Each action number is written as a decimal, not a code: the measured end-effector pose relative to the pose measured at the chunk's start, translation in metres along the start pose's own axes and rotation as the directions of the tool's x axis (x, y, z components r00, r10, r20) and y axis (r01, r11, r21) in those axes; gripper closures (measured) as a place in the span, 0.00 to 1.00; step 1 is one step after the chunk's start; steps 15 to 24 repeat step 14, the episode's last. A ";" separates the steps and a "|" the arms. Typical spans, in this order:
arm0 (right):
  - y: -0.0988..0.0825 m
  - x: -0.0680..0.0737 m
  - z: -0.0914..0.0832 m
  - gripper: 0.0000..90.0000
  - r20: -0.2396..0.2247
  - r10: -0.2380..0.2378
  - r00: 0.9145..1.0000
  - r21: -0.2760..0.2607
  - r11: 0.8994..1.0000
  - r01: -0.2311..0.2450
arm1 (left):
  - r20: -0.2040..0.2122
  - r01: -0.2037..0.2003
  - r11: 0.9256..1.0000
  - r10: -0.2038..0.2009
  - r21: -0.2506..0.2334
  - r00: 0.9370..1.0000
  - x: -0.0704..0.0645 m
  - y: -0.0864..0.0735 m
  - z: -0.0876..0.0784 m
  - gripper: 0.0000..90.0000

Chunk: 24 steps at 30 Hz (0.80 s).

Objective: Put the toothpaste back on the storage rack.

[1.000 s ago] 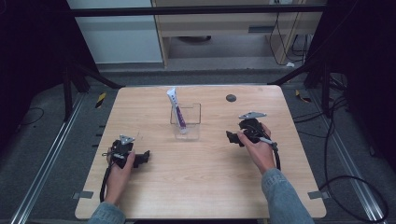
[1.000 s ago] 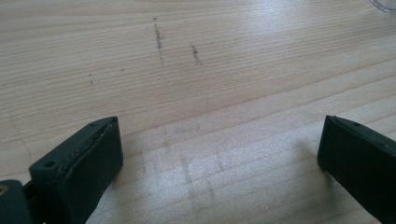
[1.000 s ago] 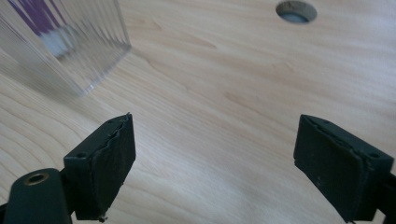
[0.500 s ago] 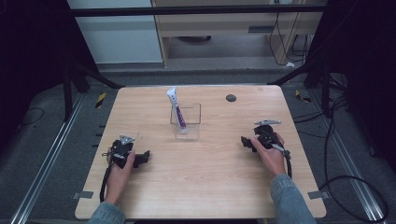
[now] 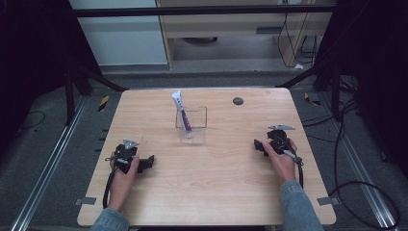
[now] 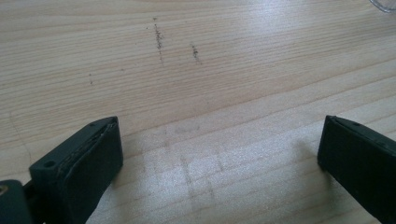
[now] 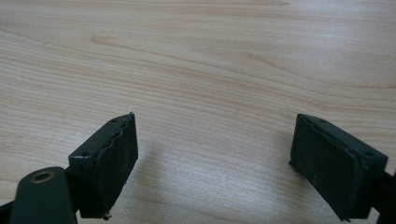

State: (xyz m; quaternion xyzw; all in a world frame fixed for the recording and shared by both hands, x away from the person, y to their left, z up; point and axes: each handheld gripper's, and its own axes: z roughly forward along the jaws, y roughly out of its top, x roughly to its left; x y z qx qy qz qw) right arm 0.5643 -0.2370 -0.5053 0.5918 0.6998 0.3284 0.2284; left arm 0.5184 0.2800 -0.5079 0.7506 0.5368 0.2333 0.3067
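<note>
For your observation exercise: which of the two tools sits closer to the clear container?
The left tool; it sits nearer the clear container than the right tool does.

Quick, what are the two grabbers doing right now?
Left gripper: open, holding nothing, over the table.
Right gripper: open, holding nothing.

Table (image 5: pixel 216 183): pale wood-grain, smooth, slight sheen w/ faint scuffs. Box (image 5: pixel 199 126): clear glossy plastic. Tube (image 5: pixel 181 110): glossy white/purple plastic. Left gripper (image 6: pixel 219 154) & right gripper (image 7: pixel 212 158) pads: matt black, rubbery-looking.
</note>
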 end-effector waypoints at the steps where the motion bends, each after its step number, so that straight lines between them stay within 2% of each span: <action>1: 0.000 0.000 0.000 0.16 0.001 -0.003 1.000 -0.006 1.000 0.003 | 0.000 0.000 1.000 0.000 0.000 1.000 0.000 0.000 0.000 0.00; 4: -0.002 0.000 0.002 0.15 0.010 -0.012 1.000 -0.019 1.000 0.012 | 0.000 0.000 1.000 0.000 0.000 1.000 0.000 0.000 0.000 0.00; 8: -0.003 0.005 0.005 0.11 0.043 -0.061 0.997 -0.017 0.998 0.062 | 0.000 0.000 1.000 0.000 0.000 1.000 0.000 0.000 0.000 0.00; 11: -0.002 0.007 0.007 0.05 0.054 -0.047 0.997 -0.002 0.999 0.048 | 0.000 0.000 1.000 0.000 0.000 1.000 0.000 0.000 0.000 0.00; 14: -0.002 0.011 0.007 0.02 0.088 -0.003 0.996 0.008 1.000 0.002 | 0.000 0.000 1.000 0.000 0.000 1.000 0.000 0.000 0.000 0.00; 24: -0.002 0.011 0.007 0.02 0.088 -0.003 0.996 0.008 1.000 0.002 | 0.000 0.000 1.000 0.000 0.000 1.000 0.000 0.000 0.000 0.00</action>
